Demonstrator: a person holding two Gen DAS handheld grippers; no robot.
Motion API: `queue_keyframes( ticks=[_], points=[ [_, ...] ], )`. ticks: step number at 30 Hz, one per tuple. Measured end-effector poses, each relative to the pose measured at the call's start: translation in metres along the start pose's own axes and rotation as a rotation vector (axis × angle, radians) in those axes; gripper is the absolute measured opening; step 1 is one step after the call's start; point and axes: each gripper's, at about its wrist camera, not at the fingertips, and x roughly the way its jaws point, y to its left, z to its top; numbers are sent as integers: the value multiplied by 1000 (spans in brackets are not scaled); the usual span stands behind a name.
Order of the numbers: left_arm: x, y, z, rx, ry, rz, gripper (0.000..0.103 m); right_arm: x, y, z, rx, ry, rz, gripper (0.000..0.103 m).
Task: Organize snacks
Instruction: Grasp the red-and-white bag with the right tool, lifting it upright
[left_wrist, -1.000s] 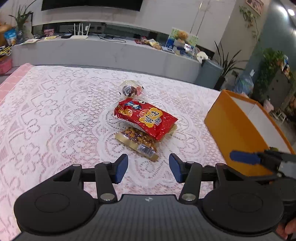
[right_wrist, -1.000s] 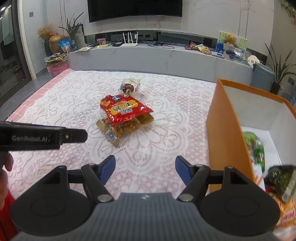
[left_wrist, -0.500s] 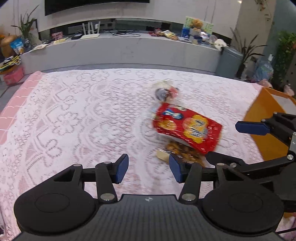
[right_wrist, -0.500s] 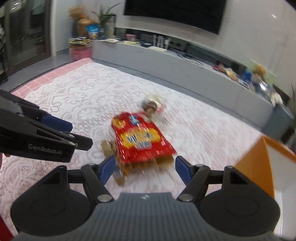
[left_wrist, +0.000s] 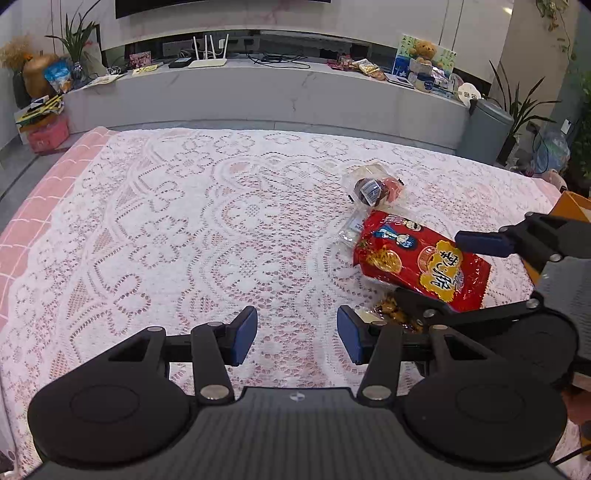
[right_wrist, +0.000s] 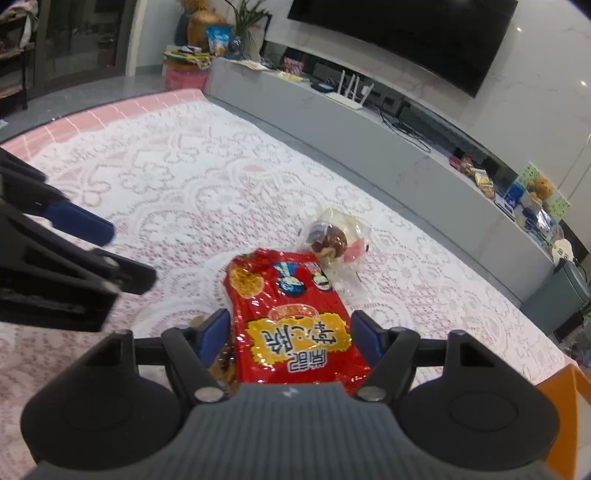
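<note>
right gripper (right_wrist: 290, 334) has swung in from the orange box (right_wrist: 565, 402), jaws spread either side of the red snack bag (right_wrist: 291, 317), not yet pinching | left gripper (left_wrist: 297, 334) spread, empty, hovering beside | bag lies on the nut packet (left_wrist: 397, 314), lace counter (left_wrist: 184, 240) | clear-wrapped treat (right_wrist: 332, 242) just beyond | pickup looks imminent
</note>
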Motion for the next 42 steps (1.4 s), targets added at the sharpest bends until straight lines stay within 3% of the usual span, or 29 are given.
queue_keyframes(
  ticks=[6, 8, 9, 10, 14, 19, 24, 28, 34, 38, 42],
  points=[
    [1, -5, -3, 11, 7, -21, 59, 0, -2, -3, 23, -1, 4, 61],
    [-1, -7, -4, 15, 6, -27, 59, -4, -4, -3, 36, -9, 10, 38],
    [-2, -9, -5, 18, 6, -28, 59, -7, -5, -3, 40, -12, 4, 36],
    [-3, -10, -6, 20, 6, -29, 59, -10, -5, -3, 46, -12, 3, 27],
    [-8, -15, -7, 36, 2, -45, 59, -26, -14, -9, 108, -27, 3, 22],
    [-14, -24, -7, 65, -6, -116, 60, -52, -36, -16, 246, -29, 46, 22],
    [-13, -35, -8, 76, 0, -150, 60, -64, -83, -37, 596, 87, 164, 21],
    [-12, -43, -8, 87, 10, -174, 60, -71, -104, -60, 753, 131, 256, 20],
    [-11, -54, -7, 106, 13, -190, 60, -73, -112, -56, 713, 133, 127, 22],
    [-6, -63, -4, 160, 20, -208, 66, -64, -113, -52, 673, 151, 140, 24],
    [5, -73, -2, 247, 22, -234, 73, -54, -106, -44, 575, 163, 141, 32]
  ],
)
